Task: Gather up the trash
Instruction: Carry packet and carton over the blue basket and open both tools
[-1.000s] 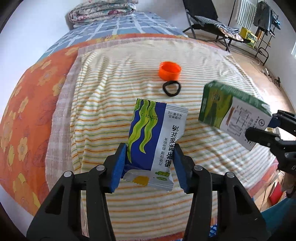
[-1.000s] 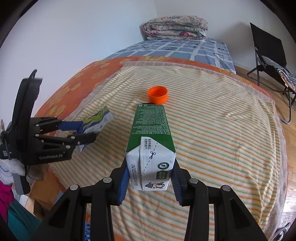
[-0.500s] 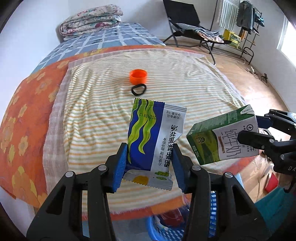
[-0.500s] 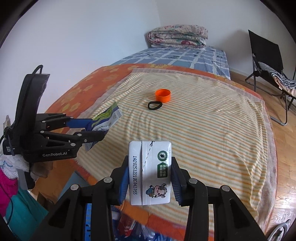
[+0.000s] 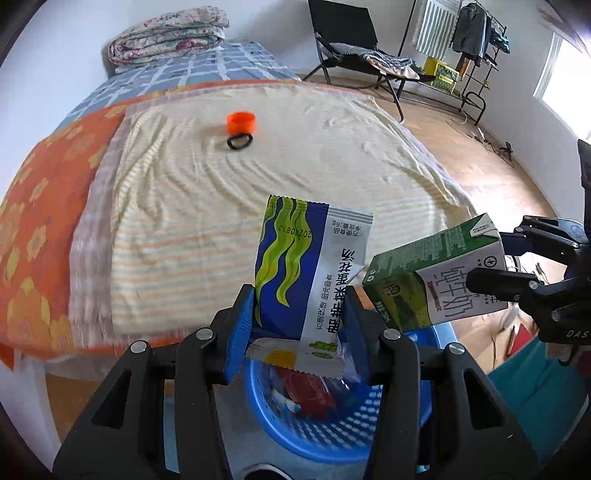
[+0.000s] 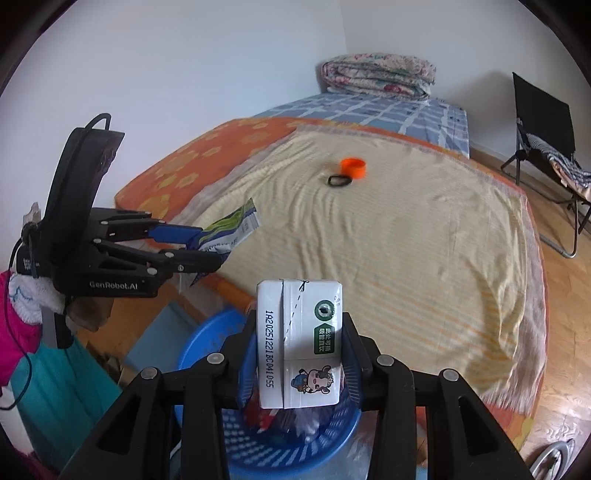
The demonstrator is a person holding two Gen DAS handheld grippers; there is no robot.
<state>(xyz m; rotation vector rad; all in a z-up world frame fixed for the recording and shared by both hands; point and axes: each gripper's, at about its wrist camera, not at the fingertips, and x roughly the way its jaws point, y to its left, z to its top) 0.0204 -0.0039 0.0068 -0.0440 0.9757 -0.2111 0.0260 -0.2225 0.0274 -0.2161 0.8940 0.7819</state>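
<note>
Left gripper [image 5: 299, 314] clenched on blue-and-green foil snack packet [image 5: 303, 266]: light, crinkly, slippery, best pinched at its sealed edge. Right gripper [image 6: 299, 354] clamps green-and-white milk carton [image 6: 299, 343], stiff-walled. Both over blue plastic basket [image 6: 207, 339] beside bed [image 6: 406, 240]

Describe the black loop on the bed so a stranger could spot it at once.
Start at the bed's striped yellow blanket. Near its middle, toward the folded quilt, sits an orange cap. The black hair tie lies flat right beside the cap on its near side: a thin, dark, empty ring, unlike the solid bright cap.
</note>
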